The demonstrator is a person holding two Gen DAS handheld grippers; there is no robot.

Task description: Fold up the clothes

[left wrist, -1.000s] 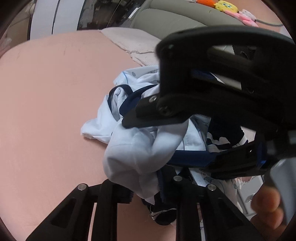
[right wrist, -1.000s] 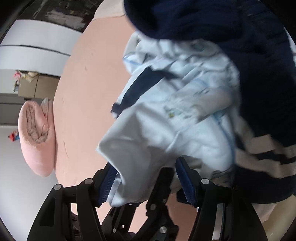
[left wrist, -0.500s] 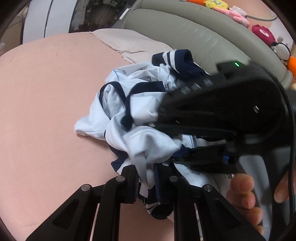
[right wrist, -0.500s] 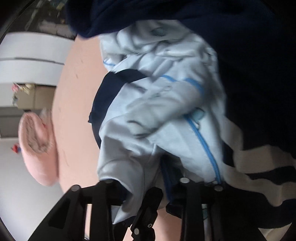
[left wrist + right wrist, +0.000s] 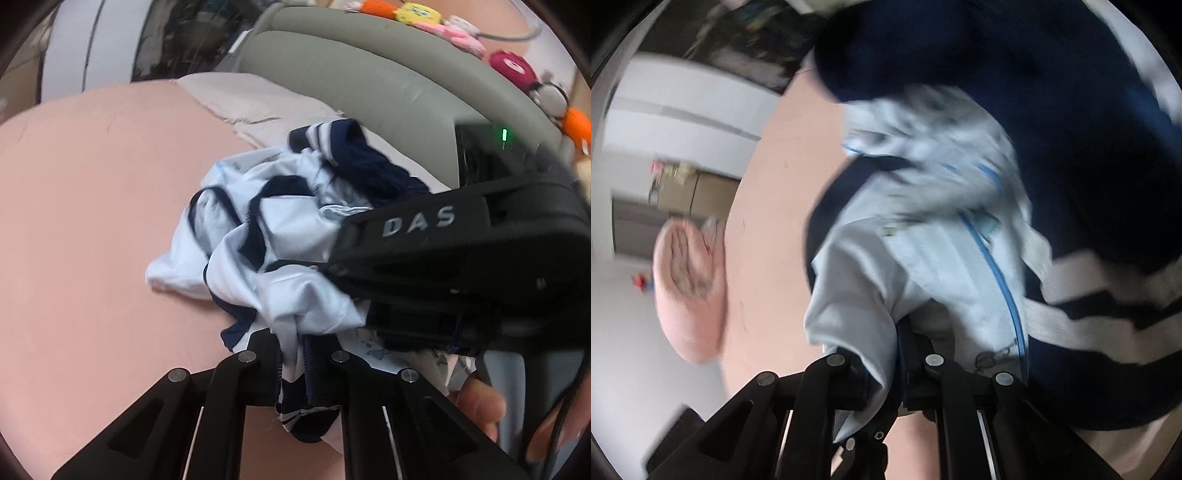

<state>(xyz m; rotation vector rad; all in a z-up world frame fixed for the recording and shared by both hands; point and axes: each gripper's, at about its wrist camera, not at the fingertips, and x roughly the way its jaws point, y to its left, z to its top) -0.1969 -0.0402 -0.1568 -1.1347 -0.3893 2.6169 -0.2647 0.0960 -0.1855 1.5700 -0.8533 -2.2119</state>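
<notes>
Pale blue shirt (image 5: 295, 236) with navy piping along its edges, bunched on a salmon-pink sheet (image 5: 81, 229). Behind it, a navy garment (image 5: 369, 166) with white stripes at the cuff. From the right wrist, the light fabric shows a bright blue line and a small, blurred print. Both grippers are matt black; the right gripper (image 5: 461, 258) carries silver "DAS" lettering and a green light. Grey-green headboard (image 5: 369, 74), topped with orange, yellow and pink toys (image 5: 424, 16).
</notes>
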